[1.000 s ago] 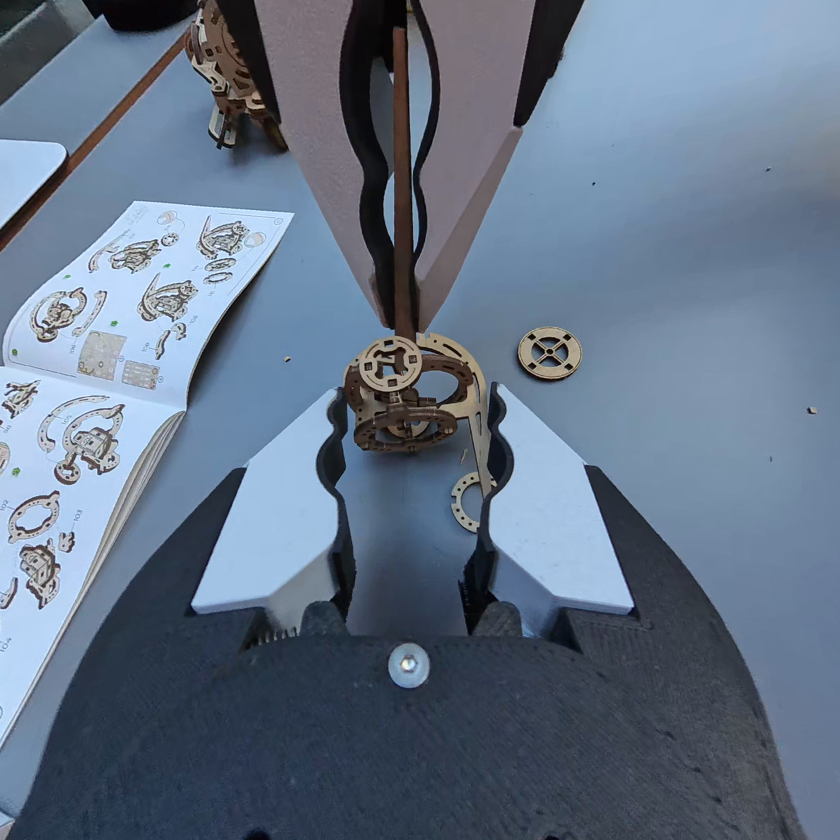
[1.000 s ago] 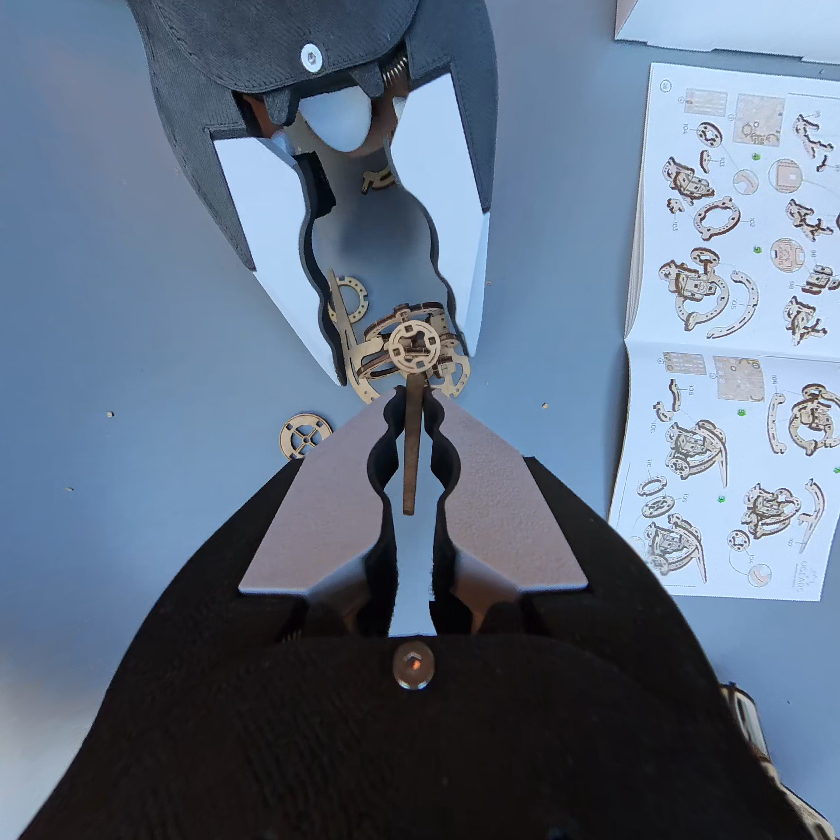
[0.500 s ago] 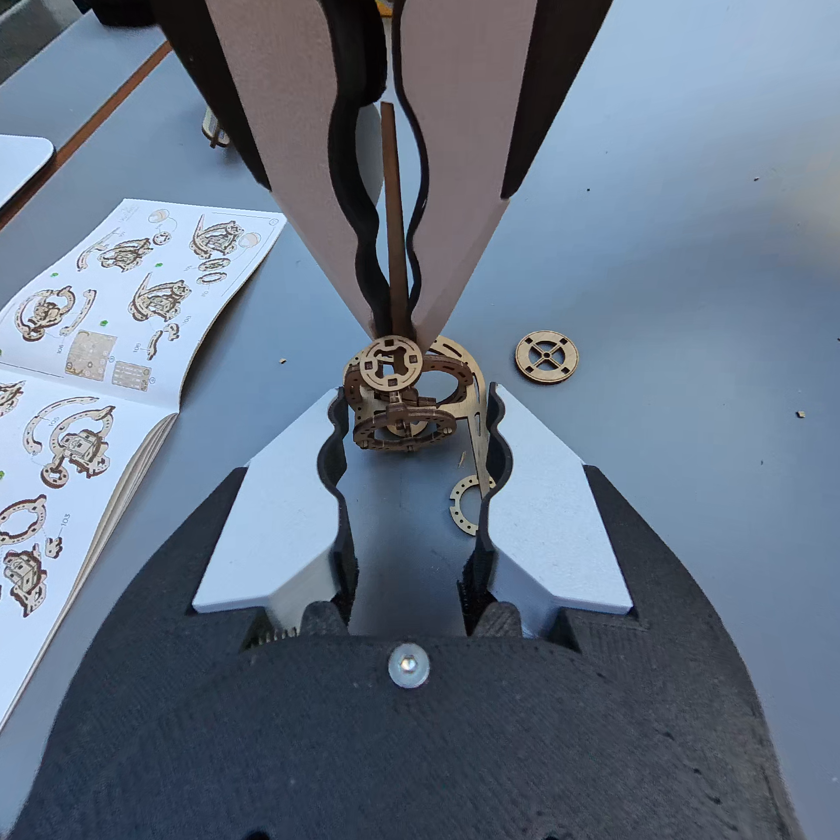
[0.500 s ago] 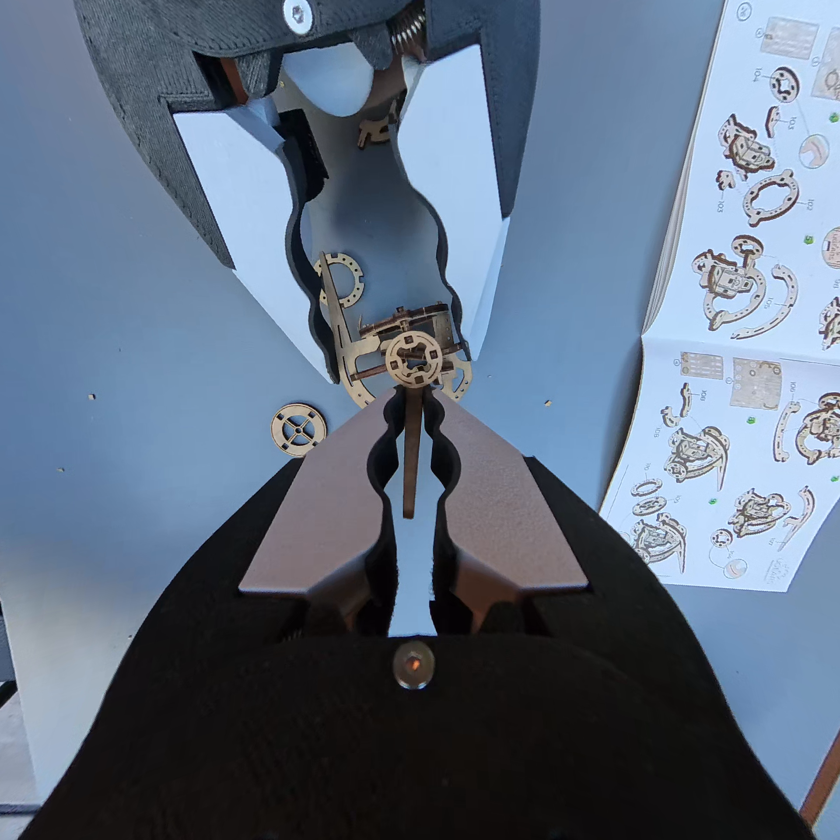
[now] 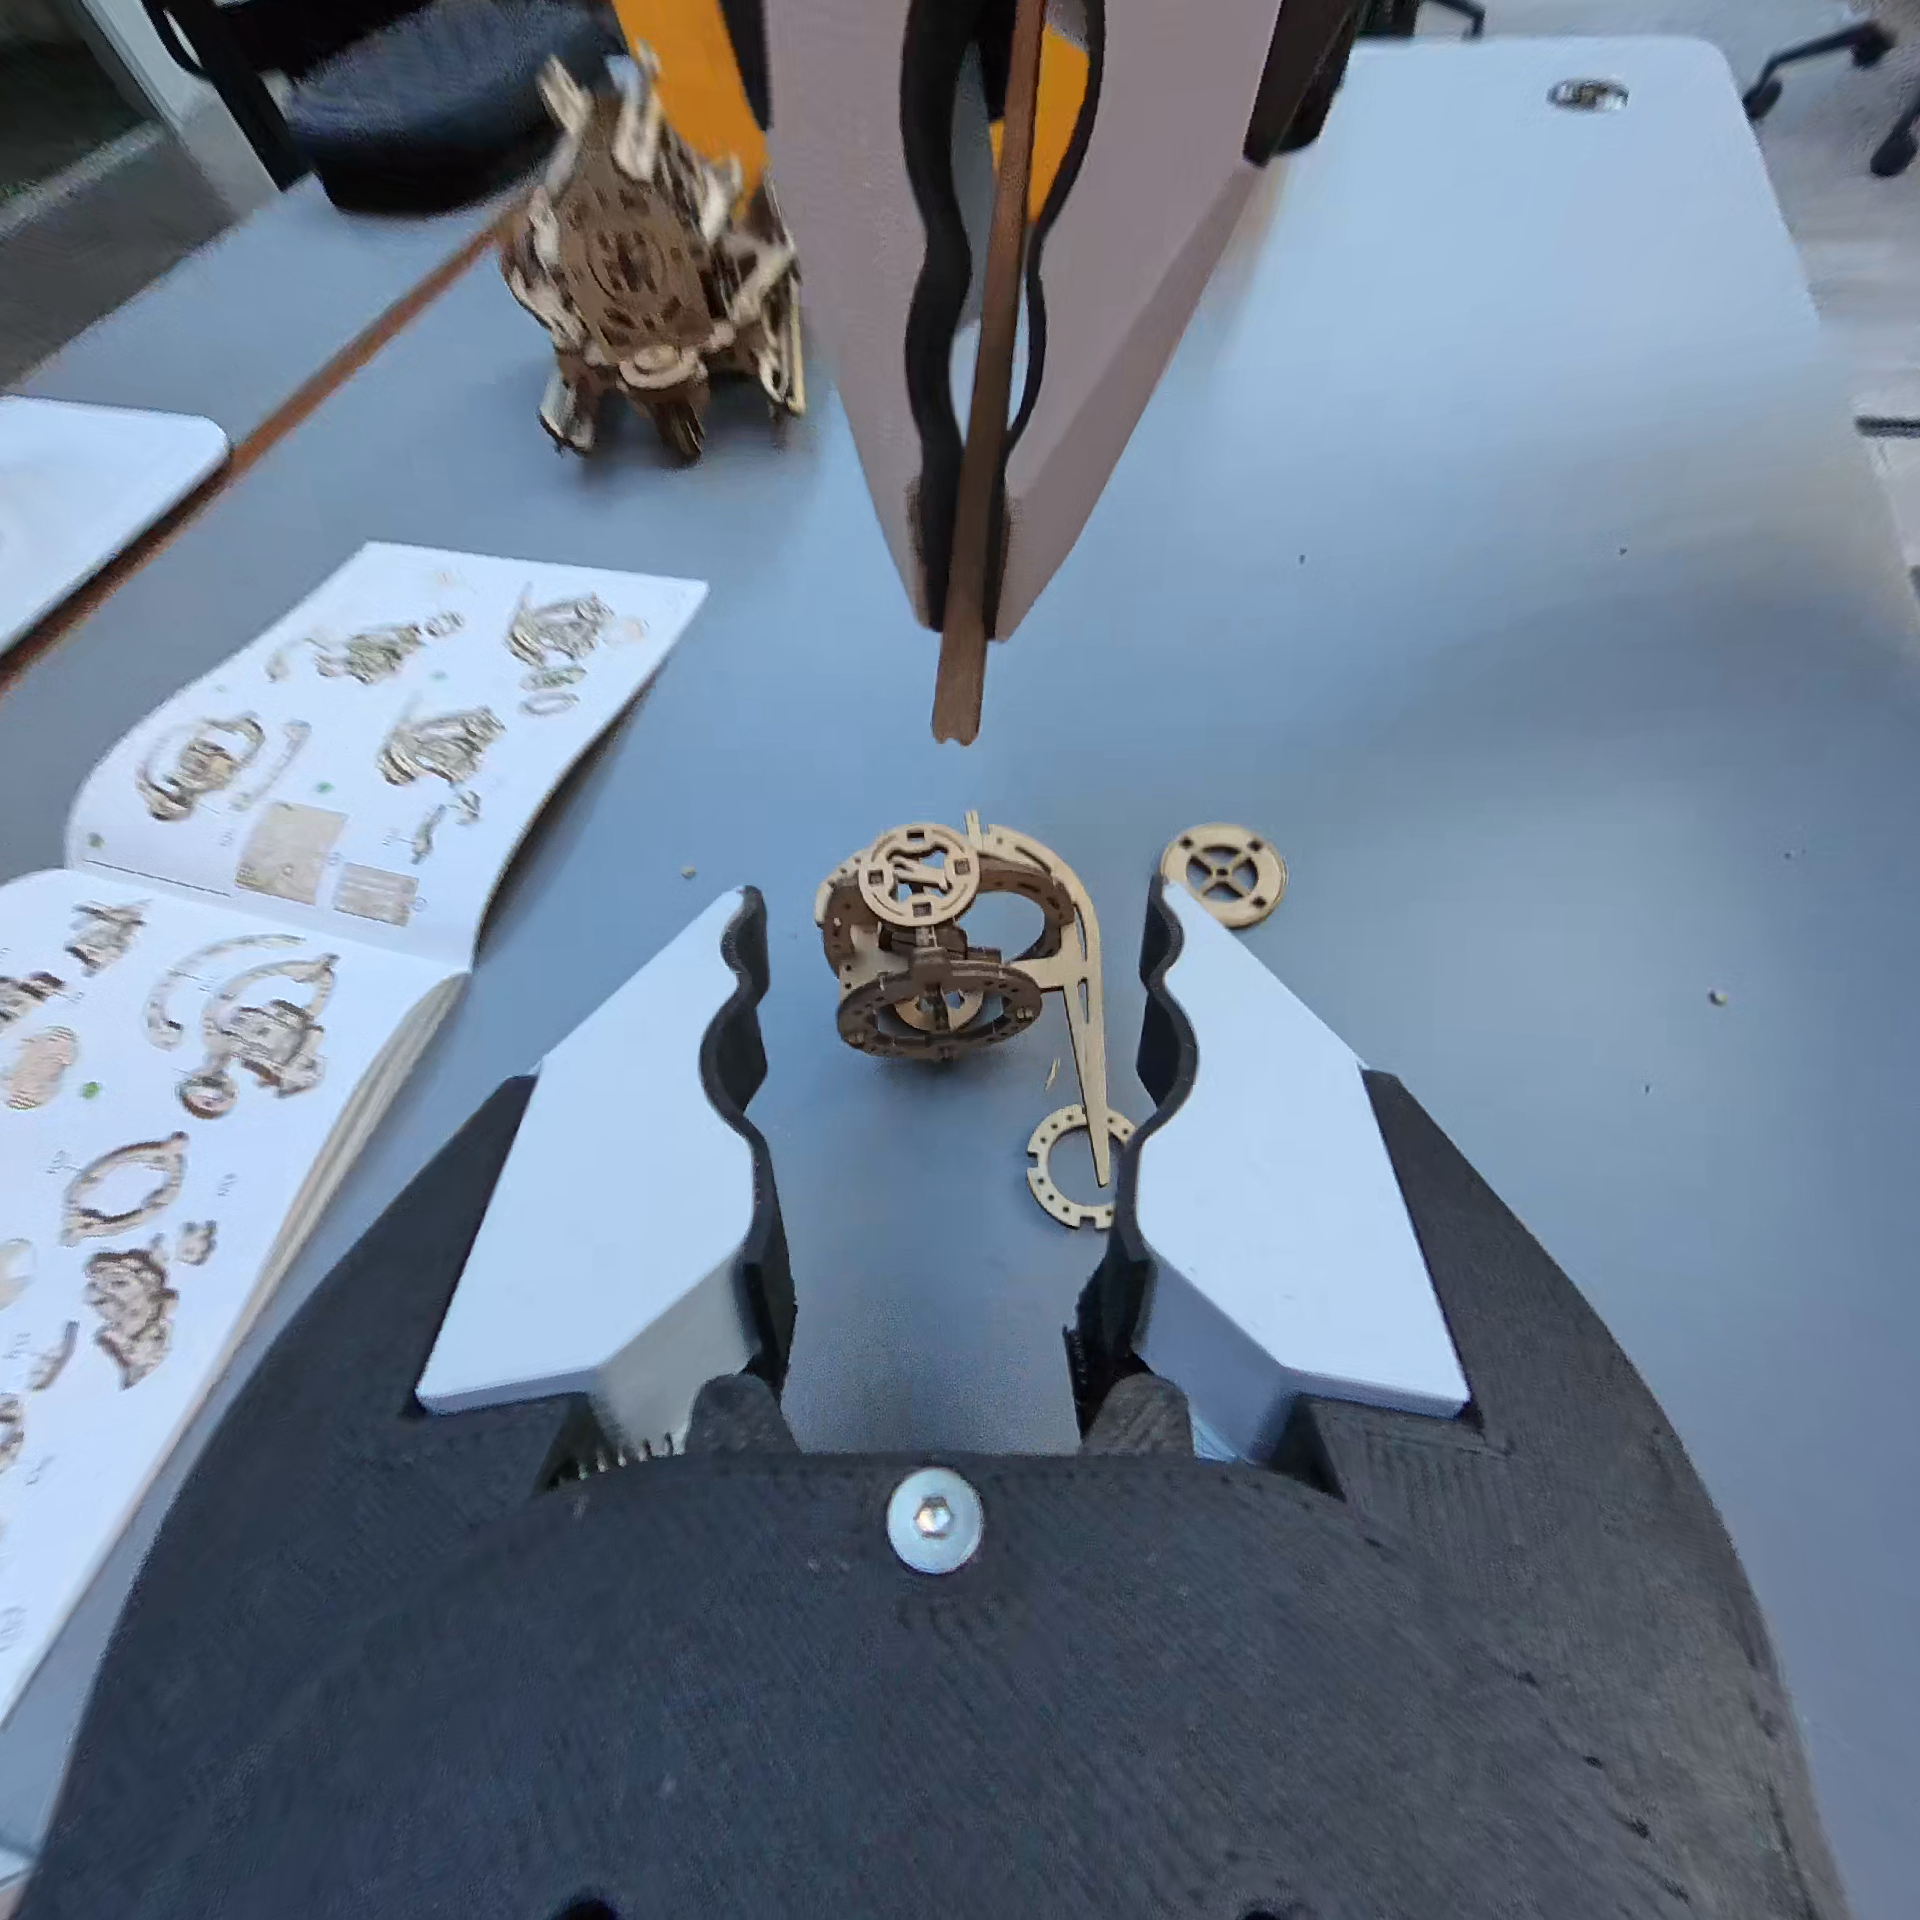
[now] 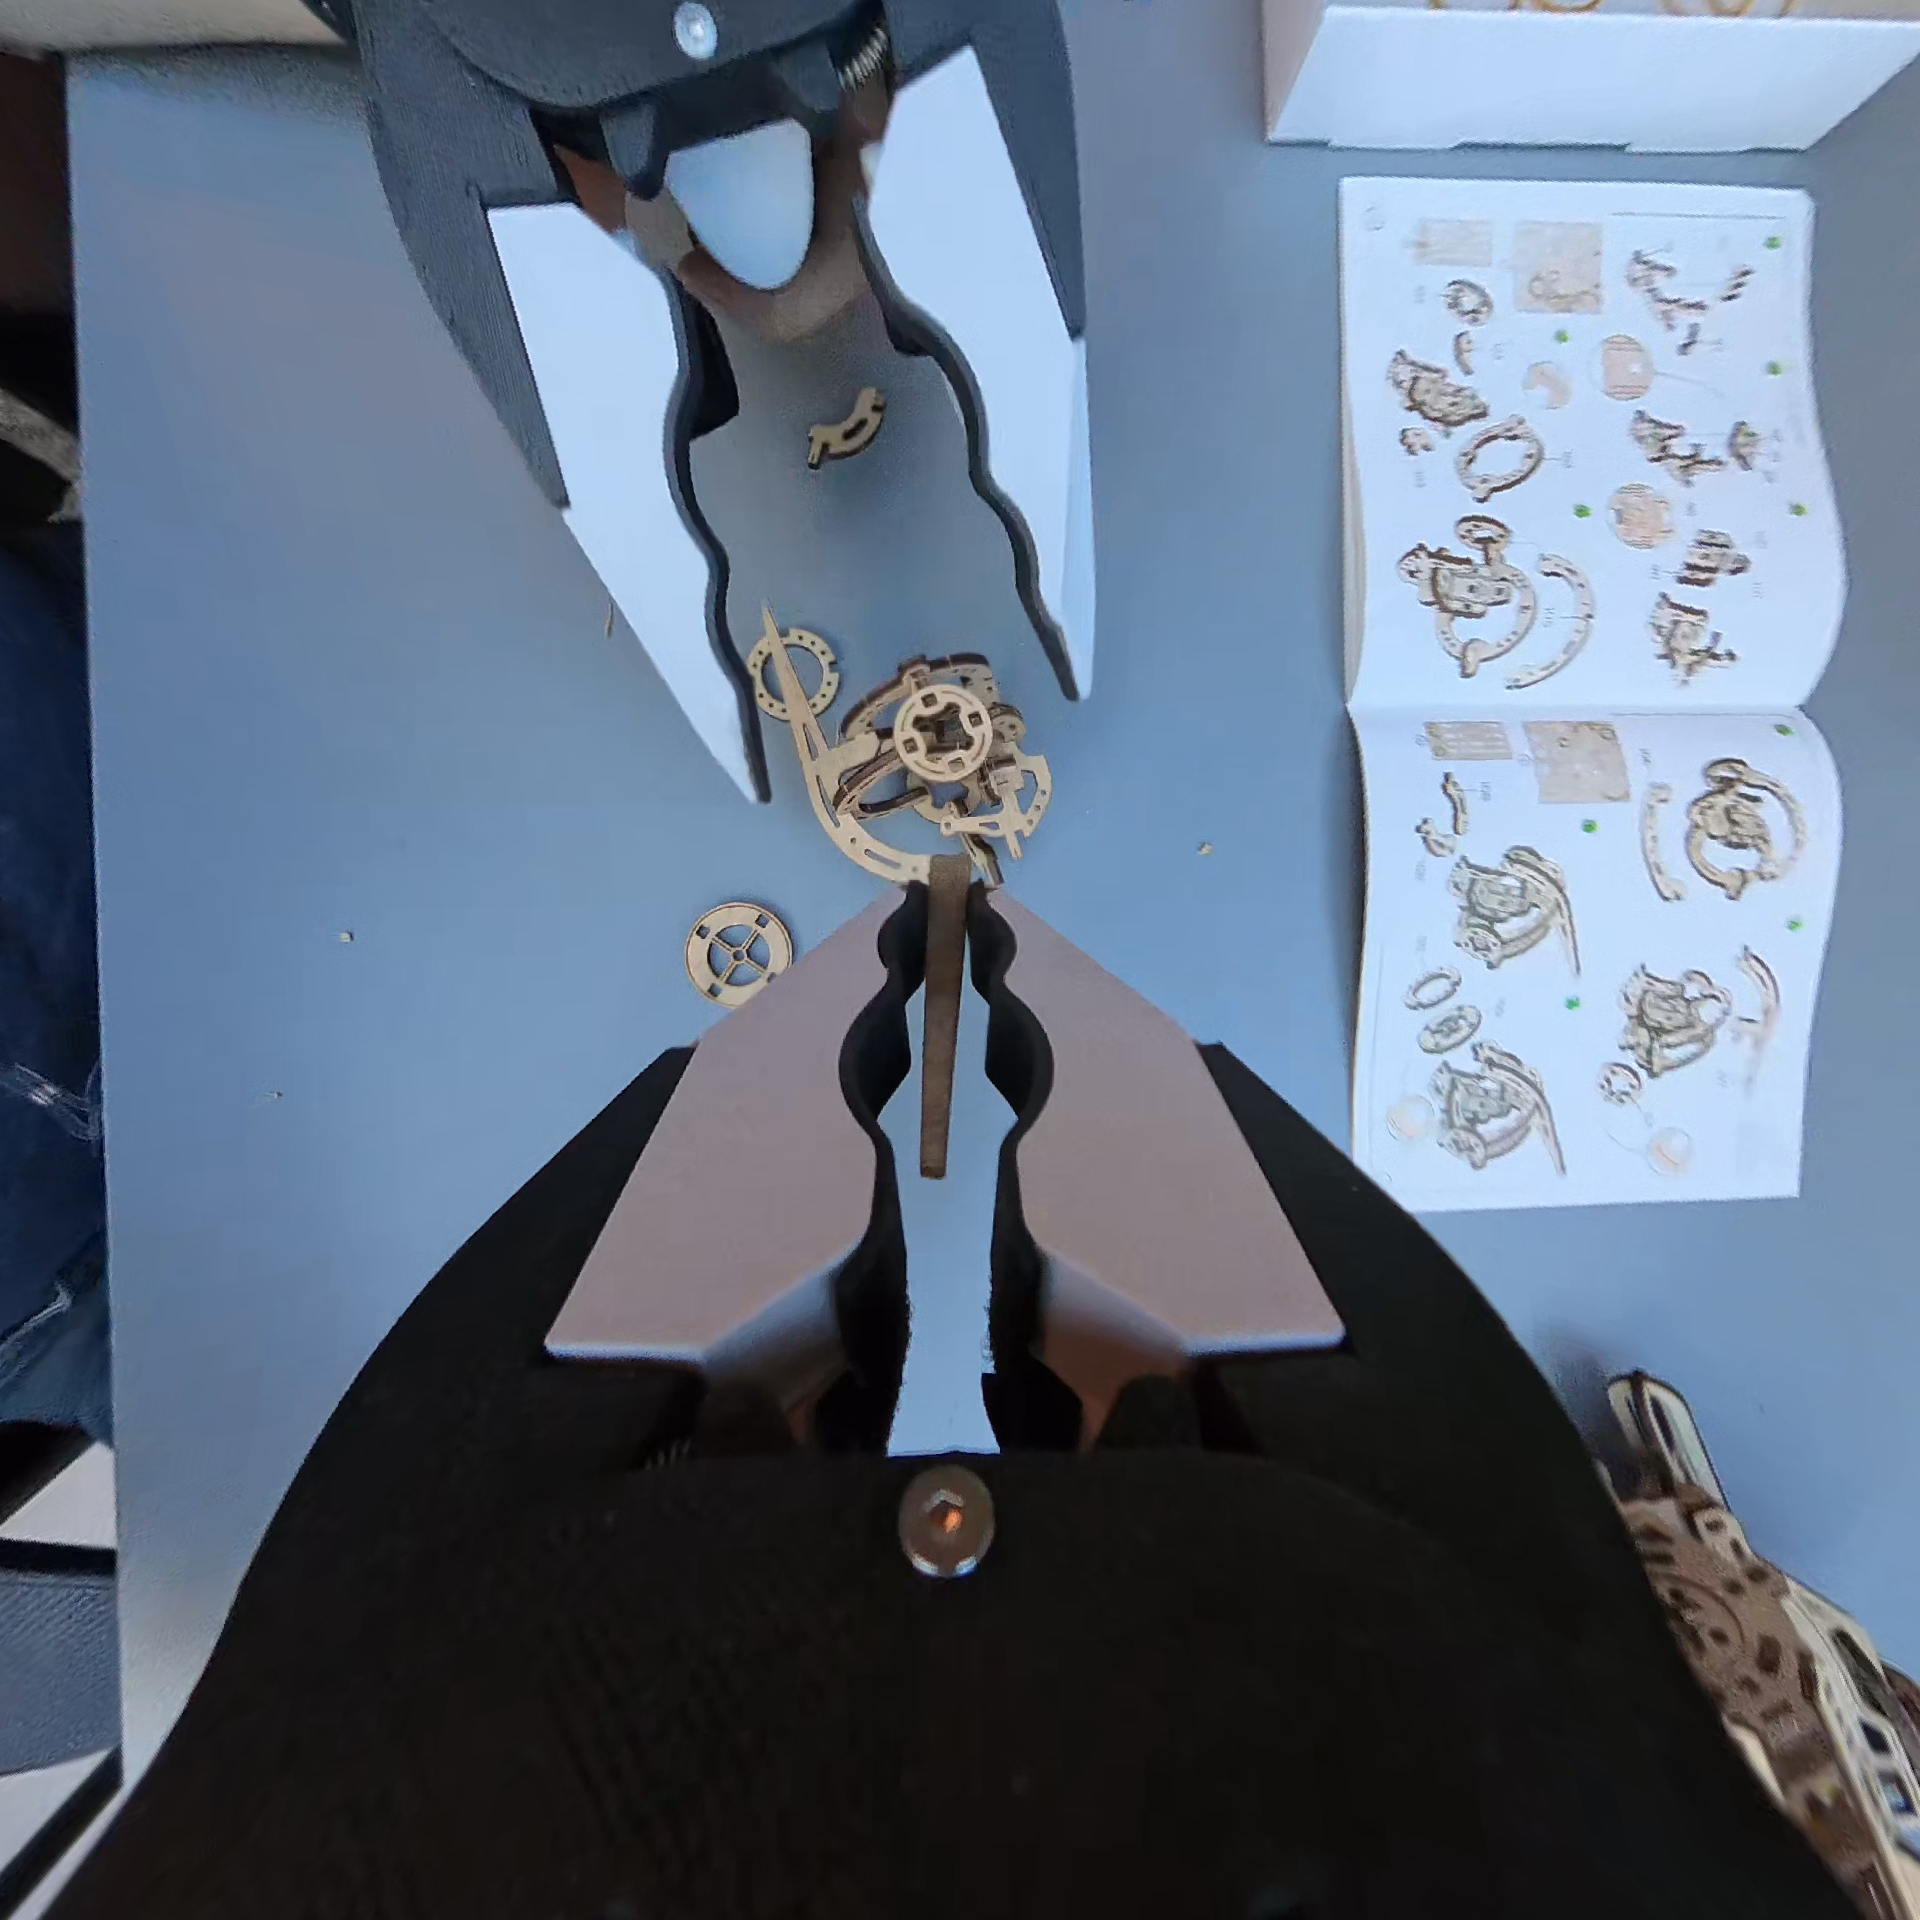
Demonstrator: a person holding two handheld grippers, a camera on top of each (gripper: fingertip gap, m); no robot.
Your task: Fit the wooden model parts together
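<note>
A small wooden sub-assembly (image 5: 935,961) of rings, a slotted disc and a long curved arm stands on the grey table (image 5: 1455,623). My left gripper (image 5: 951,904) is open, its white fingers either side of the sub-assembly and not touching it. My right gripper (image 5: 966,613) hangs above and beyond it, shut on a dark wooden stick (image 5: 977,416) whose tip is clear of the slotted disc. In the right wrist view the right gripper (image 6: 943,894) holds the stick (image 6: 940,1029) pointing at the sub-assembly (image 6: 935,758), with the left gripper (image 6: 912,738) opposite.
A loose spoked disc (image 5: 1224,875) and a C-shaped ring (image 5: 1075,1169) lie beside the sub-assembly. A small curved piece (image 6: 847,426) lies under the left gripper. An open instruction booklet (image 5: 312,831) lies to the left. A finished wooden model (image 5: 649,260) and a white box (image 6: 1558,73) stand nearby. Left tips to right tips: about 5 cm. About 11 cm separates my left fingertips from the small curved piece (image 6: 847,426).
My right gripper has lifted and pulled back with the stick, so its tip has come away from the sub-assembly's slotted disc. The left gripper stays open around the sub-assembly.
</note>
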